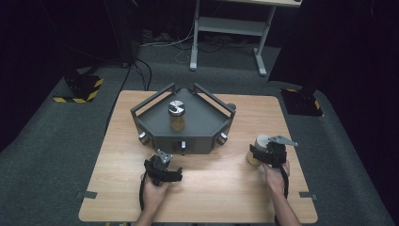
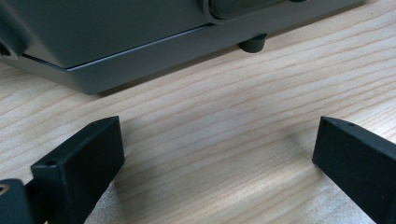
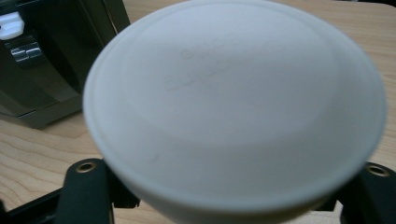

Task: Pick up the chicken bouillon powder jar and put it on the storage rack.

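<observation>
Black and wide apart, the 2 jaws of the left gripper [image 2: 217, 156] stand with bare light wooden table [image 2: 224, 107] between them. They hold nothing. Just ahead of this gripper is the front wall of the dark grey metal tray with angled sides [image 2: 112, 42]. A small black foot [image 2: 252, 43] under that tray rests on the wood. In the high view the left gripper [image 1: 162, 165] sits in the person's left hand [image 1: 154, 188], close to the near side of the grey tray [image 1: 188, 136].

The right gripper [image 3: 229, 186] has its 2 black jaws on either side of a round tan tub with a white lid [image 3: 233, 102]. The jaws look snug against its sides, so this gripper is pinching the tub. The white lid is very near the camera and blurry. To the left of the tub in the right gripper view is a corner of the dark tray [image 3: 42, 79]. From above, the right gripper [image 1: 266, 153] and the tub [image 1: 258, 147] are off to the right of the tray, with the right hand [image 1: 275, 174] behind them.

Inside the tray, ahead of both grippers, stands 1 small glass jar with brown stuff and a shiny silver lid [image 1: 177, 115].
</observation>
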Tool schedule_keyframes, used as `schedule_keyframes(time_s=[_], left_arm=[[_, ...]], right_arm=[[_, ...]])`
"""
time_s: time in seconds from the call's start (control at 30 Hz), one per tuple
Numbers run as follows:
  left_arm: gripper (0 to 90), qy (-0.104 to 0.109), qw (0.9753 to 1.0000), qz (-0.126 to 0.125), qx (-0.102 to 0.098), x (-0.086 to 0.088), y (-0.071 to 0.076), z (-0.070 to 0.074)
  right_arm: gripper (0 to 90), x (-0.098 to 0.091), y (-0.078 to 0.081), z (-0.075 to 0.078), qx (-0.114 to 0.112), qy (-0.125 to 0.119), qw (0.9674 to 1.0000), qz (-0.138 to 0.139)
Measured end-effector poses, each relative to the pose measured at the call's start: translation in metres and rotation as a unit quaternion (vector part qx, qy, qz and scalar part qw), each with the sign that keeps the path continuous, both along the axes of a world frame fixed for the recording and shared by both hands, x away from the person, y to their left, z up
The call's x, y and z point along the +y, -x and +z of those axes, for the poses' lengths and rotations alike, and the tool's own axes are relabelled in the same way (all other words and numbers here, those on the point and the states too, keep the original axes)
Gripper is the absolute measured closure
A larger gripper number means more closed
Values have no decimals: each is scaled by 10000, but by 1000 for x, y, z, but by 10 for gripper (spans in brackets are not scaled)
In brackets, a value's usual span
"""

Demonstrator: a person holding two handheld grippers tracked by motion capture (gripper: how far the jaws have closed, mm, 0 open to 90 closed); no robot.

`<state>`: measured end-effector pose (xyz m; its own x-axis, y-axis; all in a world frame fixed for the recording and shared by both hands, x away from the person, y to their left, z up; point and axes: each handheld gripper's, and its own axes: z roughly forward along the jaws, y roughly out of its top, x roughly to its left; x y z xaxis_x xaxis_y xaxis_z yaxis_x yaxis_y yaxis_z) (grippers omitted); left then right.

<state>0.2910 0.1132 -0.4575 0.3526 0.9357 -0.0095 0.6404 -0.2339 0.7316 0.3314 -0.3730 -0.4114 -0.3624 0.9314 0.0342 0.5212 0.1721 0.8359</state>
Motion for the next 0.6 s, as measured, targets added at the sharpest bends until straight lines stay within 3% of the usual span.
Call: schedule_keyframes(time_s=[0.6], left_arm=[[20,2,10000,4,-1,0,0,0]], right_arm=[[336,-1,-2,3,-2,97,9999,98]])
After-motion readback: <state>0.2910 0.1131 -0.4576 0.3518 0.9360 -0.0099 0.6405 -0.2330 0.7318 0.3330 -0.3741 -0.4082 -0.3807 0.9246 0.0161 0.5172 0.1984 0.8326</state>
